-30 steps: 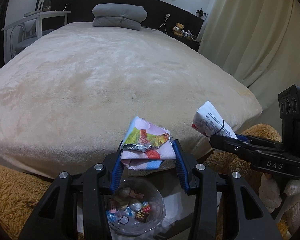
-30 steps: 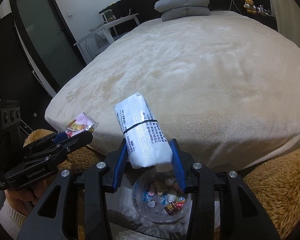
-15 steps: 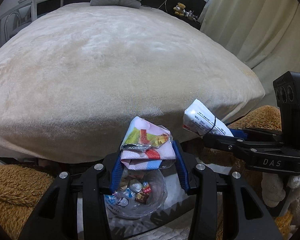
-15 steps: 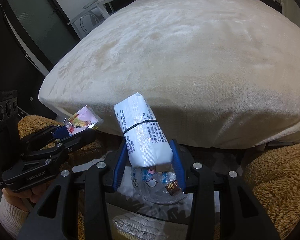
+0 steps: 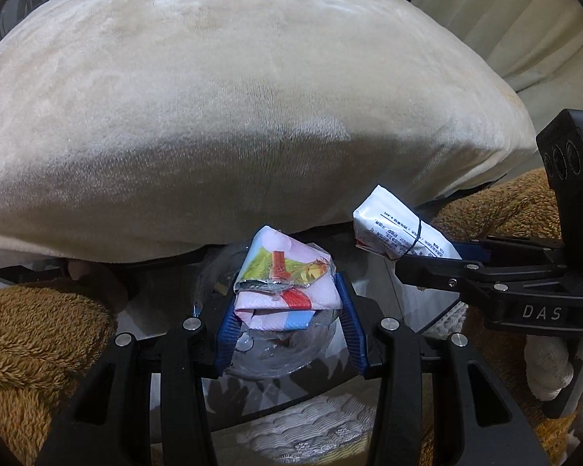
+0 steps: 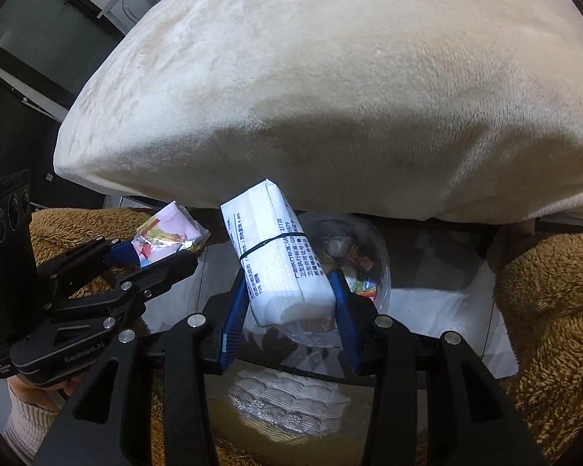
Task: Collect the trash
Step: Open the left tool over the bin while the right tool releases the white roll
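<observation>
Seen from the left wrist camera, the left gripper (image 5: 287, 303) has its blue pads (image 5: 229, 326) pinching a crumpled pink snack wrapper (image 5: 287, 283) printed with green, yellow and red, so the wrapper sits squeezed between the two fingers and sticks up past their tips. Directly beneath it lies a clear plastic bowl (image 5: 276, 357) on a glass tabletop (image 5: 369, 380), partly hidden by the wrapper and the gripper's black frame. Off to the right the right gripper (image 5: 427, 256) comes in sideways, clamped on a white tissue pack (image 5: 400, 233) with a thin black band around it; the pack juts out towards the wrapper but the two are apart. A large cream plush blanket (image 5: 233, 97) over the bed fills the upper picture, and brown fuzzy fabric (image 5: 31, 334) lies at the lower left and at the right edge. From the right wrist camera, the right gripper (image 6: 291, 303) shows its blue pads (image 6: 235, 314) pressed against the two sides of the tissue pack (image 6: 280, 256), which stands tilted, its far end leaning up and left. Behind and under the pack the bowl (image 6: 365, 268) holds a few small coloured sweet wrappers. At the left the left gripper (image 6: 155, 248) holds the snack wrapper (image 6: 167, 233) between its fingers, with a hand (image 6: 35, 388) in a pale knitted sleeve (image 6: 27, 427) gripping its handle below. The cream blanket (image 6: 330, 77) hangs over the bed edge above both.
</observation>
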The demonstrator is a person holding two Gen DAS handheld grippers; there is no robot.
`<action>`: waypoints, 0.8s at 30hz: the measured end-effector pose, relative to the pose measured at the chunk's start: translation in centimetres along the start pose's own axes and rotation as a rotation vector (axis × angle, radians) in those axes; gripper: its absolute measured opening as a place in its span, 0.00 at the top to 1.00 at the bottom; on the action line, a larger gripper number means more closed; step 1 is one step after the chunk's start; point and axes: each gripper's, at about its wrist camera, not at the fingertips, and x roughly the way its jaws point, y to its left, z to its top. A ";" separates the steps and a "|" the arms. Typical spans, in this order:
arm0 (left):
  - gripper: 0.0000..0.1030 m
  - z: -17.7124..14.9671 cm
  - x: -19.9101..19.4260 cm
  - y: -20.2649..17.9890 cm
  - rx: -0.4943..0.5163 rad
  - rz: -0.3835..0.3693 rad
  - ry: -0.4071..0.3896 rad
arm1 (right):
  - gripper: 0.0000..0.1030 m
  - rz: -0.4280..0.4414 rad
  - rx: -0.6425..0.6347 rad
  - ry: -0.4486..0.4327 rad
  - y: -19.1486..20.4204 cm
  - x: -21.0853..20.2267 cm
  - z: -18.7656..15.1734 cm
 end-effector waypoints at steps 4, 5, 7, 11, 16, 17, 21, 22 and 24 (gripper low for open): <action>0.57 0.0 1.5 0.6 -0.026 0.001 0.064 | 0.59 0.010 0.040 0.053 -0.5 1.2 0.1; 0.57 0.0 1.8 0.5 -0.029 0.003 0.074 | 0.59 0.017 0.047 0.064 -0.6 1.5 0.2; 0.57 0.0 2.3 0.4 -0.037 0.003 0.095 | 0.59 0.015 0.061 0.088 -0.7 2.1 0.2; 0.57 -0.2 3.2 0.4 -0.037 0.018 0.137 | 0.59 0.013 0.097 0.138 -1.2 3.3 0.3; 0.57 -0.2 4.5 0.1 -0.043 0.024 0.190 | 0.58 0.002 0.131 0.170 -1.7 4.4 0.6; 0.57 -0.3 4.5 0.3 -0.044 0.024 0.200 | 0.58 0.000 0.137 0.174 -1.8 4.6 0.6; 0.57 -0.4 5.0 0.4 -0.047 0.031 0.228 | 0.57 -0.016 0.164 0.186 -2.6 4.8 0.5; 0.57 -0.4 5.0 0.4 -0.046 0.031 0.231 | 0.57 -0.015 0.168 0.183 -2.7 4.8 0.4; 0.55 -0.5 5.1 0.4 -0.046 0.029 0.238 | 0.46 -0.009 0.175 0.178 -3.0 4.6 0.4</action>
